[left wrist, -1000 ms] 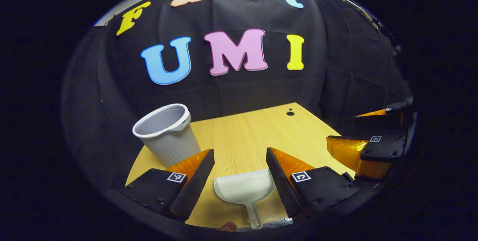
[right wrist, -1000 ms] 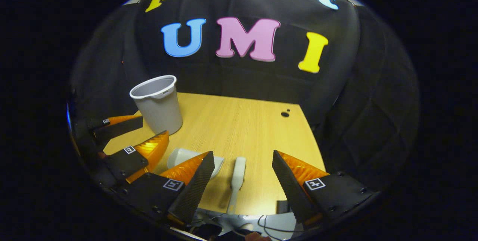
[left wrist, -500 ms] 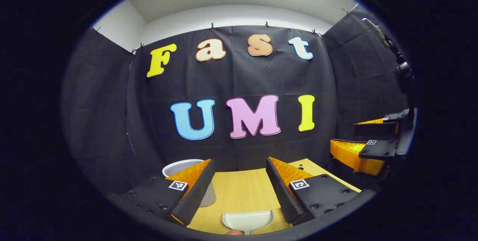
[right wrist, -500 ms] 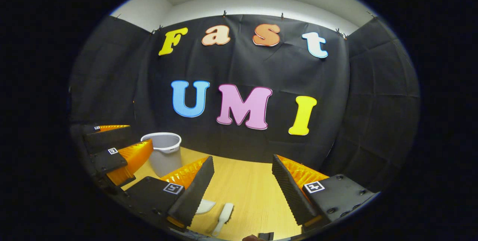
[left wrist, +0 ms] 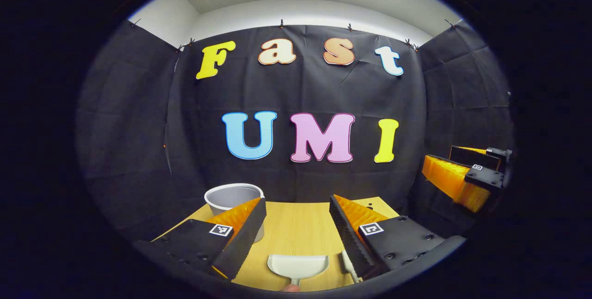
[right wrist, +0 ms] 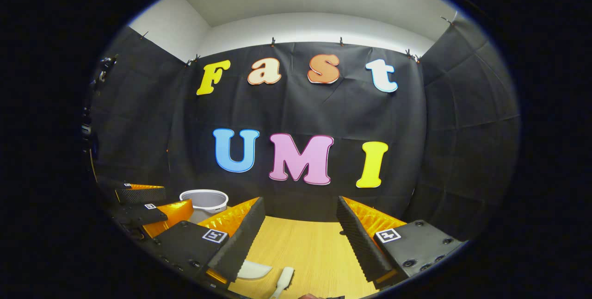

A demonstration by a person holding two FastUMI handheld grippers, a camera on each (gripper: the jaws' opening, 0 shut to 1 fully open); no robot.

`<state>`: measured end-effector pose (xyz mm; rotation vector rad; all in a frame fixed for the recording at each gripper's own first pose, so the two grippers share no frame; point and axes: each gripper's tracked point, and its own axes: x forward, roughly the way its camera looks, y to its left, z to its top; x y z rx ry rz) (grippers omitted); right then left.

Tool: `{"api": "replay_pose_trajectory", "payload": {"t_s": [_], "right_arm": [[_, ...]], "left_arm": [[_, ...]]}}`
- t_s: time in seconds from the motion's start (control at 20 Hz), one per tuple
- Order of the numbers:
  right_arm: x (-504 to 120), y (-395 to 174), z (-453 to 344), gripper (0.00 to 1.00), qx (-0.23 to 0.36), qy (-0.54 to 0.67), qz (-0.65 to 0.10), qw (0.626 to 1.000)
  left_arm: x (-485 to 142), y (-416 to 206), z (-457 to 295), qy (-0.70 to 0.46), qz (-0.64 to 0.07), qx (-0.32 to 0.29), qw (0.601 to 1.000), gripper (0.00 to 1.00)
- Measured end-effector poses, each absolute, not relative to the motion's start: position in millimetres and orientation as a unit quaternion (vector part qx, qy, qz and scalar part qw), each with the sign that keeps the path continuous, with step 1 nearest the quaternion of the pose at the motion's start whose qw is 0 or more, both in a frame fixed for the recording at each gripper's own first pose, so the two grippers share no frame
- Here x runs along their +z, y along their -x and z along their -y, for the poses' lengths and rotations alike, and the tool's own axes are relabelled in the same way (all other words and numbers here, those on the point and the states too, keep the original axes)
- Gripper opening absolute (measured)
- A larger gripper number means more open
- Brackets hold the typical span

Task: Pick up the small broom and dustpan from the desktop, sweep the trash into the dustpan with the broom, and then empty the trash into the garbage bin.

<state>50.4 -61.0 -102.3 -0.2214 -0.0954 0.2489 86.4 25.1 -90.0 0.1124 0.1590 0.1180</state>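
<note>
Left gripper (left wrist: 296,218): my fingers stand wide apart with nothing between them, raised above the desktop (left wrist: 296,225) and pointing level toward the booth's back wall.
Right gripper (right wrist: 299,222): my fingers here are spread just as wide, empty, also held above the desktop (right wrist: 305,252).
Dustpan (left wrist: 298,264): white, lying flat on the desktop at its near edge, right below the gap between my left fingers, its wide mouth turned toward the far wall. In the right gripper view its pale edge (right wrist: 252,270) peeks out beside my right gripper's left-hand finger.
Broom (right wrist: 284,280): small and white, lying on the desktop just beside the dustpan, on the side away from the garbage bin. In the left gripper view a pale sliver (left wrist: 348,264) against my right-hand finger is probably the same broom, though too little shows to be sure.
Garbage bin (left wrist: 235,204): light grey, upright, mouth open, at the far left corner of the desktop, well apart from the dustpan; my left finger covers part of its wall. In the right gripper view its rim (right wrist: 203,199) stands beyond my other gripper.
Trash: I cannot make any out on the wood I can see.
</note>
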Motion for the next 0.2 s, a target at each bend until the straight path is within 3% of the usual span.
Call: {"api": "replay_pose_trajectory", "payload": {"t_s": [0.1, 0.15, 0.2], "right_arm": [[-108.3, -51.4, 51.6, 0.92, 0.124, 0.121, 0.042, 0.984], [-112.2, -49.9, 48.8, 1.00, 0.122, 0.122, 0.035, 0.984], [-112.2, -49.1, 42.5, 1.00, 0.125, 0.120, 0.034, 0.984]], "left_arm": [[-78.7, -93.0, -27.1, -0.055, -0.064, 0.047, 0.995, 0.82], [-79.5, -94.4, -29.2, -0.054, -0.064, 0.043, 0.996, 0.82], [-77.9, -95.7, -30.4, -0.053, -0.058, 0.039, 0.996, 0.82]]}}
